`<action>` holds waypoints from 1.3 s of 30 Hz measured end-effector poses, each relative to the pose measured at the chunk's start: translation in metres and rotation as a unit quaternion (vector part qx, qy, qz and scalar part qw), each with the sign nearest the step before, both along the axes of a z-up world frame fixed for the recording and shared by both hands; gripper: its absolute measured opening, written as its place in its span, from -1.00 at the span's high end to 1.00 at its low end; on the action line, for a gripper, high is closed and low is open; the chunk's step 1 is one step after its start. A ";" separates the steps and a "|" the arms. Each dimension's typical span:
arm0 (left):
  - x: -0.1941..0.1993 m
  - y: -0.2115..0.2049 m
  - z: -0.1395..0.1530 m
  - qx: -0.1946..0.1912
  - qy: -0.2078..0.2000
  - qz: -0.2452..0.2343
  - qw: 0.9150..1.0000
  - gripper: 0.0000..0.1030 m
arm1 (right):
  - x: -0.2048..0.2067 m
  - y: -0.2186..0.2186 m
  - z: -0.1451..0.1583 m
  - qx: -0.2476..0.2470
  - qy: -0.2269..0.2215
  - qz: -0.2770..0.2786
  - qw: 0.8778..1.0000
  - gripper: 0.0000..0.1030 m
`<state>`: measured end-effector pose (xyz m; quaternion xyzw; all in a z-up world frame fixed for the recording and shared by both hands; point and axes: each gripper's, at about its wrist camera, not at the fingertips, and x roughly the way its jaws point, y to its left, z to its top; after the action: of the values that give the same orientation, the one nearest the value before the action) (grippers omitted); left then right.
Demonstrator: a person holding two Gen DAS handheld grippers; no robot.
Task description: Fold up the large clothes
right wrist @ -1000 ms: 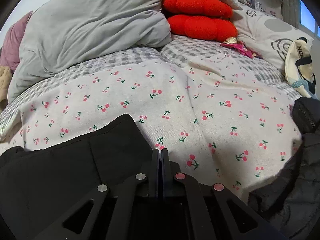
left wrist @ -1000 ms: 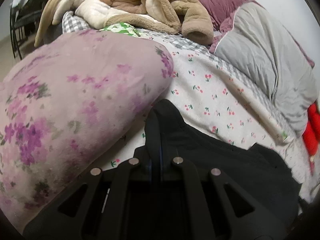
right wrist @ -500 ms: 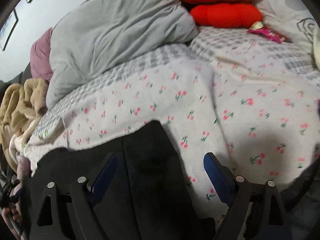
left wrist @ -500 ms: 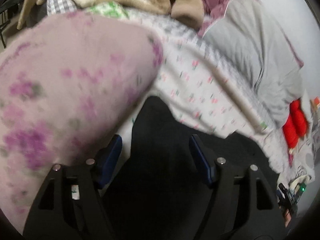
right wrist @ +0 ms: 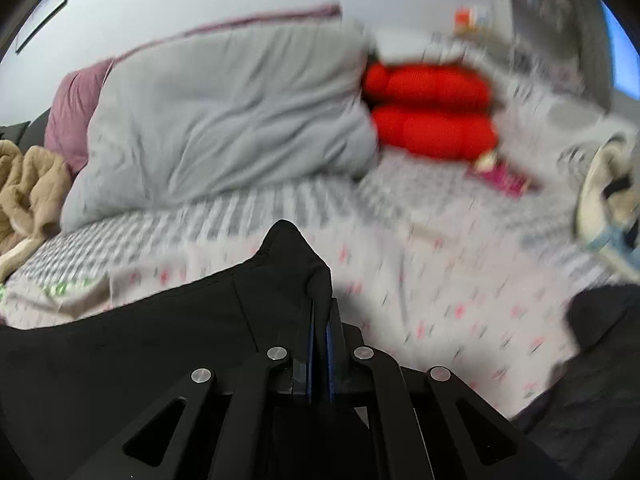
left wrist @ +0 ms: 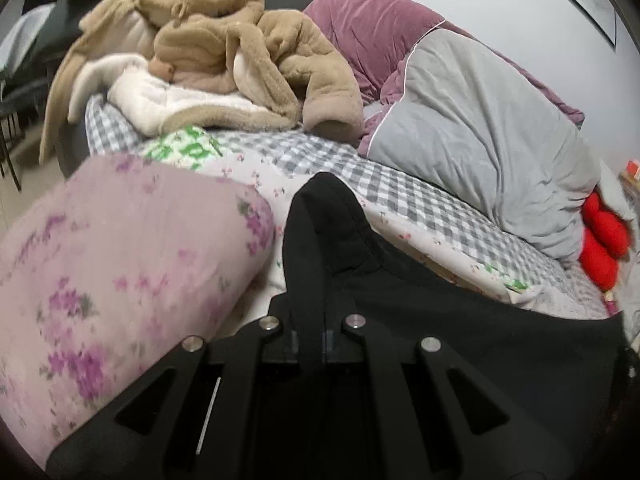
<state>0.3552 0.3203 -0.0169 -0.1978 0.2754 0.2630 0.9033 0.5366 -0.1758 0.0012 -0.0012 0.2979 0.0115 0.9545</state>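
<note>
A large black garment point(left wrist: 460, 320) lies across the cherry-print bed sheet point(left wrist: 420, 236). My left gripper point(left wrist: 310, 312) is shut on a corner of the black garment, and the pinched corner sticks up past the fingers. In the right wrist view my right gripper point(right wrist: 318, 320) is shut on another corner of the same black garment point(right wrist: 160, 328), with a peak of cloth rising above the blue pads. The cloth stretches between both grippers, lifted off the sheet point(right wrist: 440, 280). The right view is motion-blurred.
A pink floral quilt point(left wrist: 120, 272) bulges at my left. A tan fleece pile point(left wrist: 224, 48) and a grey-and-mauve duvet point(left wrist: 480, 132) lie at the back. Red cushions point(right wrist: 432, 112) sit behind; a dark jacket point(right wrist: 600, 360) lies at the right.
Both grippers opened over the garment's corners half a second ago and have now shut on them. Both have lifted the corners upward and the views have tilted up.
</note>
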 end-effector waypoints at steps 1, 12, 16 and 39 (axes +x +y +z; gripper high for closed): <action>0.007 0.002 -0.010 0.002 0.017 0.005 1.000 0.88 | 0.004 0.004 -0.005 -0.006 0.002 -0.001 1.000 0.93; 0.024 0.017 -0.081 -0.041 0.090 0.013 0.995 0.77 | 0.048 0.009 -0.098 -0.023 0.117 -0.001 0.993 0.88; 0.021 0.012 -0.073 -0.031 0.108 0.002 0.994 0.45 | 0.045 -0.016 -0.097 0.038 0.128 -0.012 0.991 0.57; -0.199 -0.102 0.023 -0.135 0.079 -0.063 0.986 -0.19 | -0.222 -0.070 0.008 0.152 0.155 0.080 0.973 -0.33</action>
<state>0.1562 0.2185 0.0060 -0.2791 0.3909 0.1803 0.8584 0.3142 -0.2461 0.0089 0.1218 0.4355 0.1334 0.8819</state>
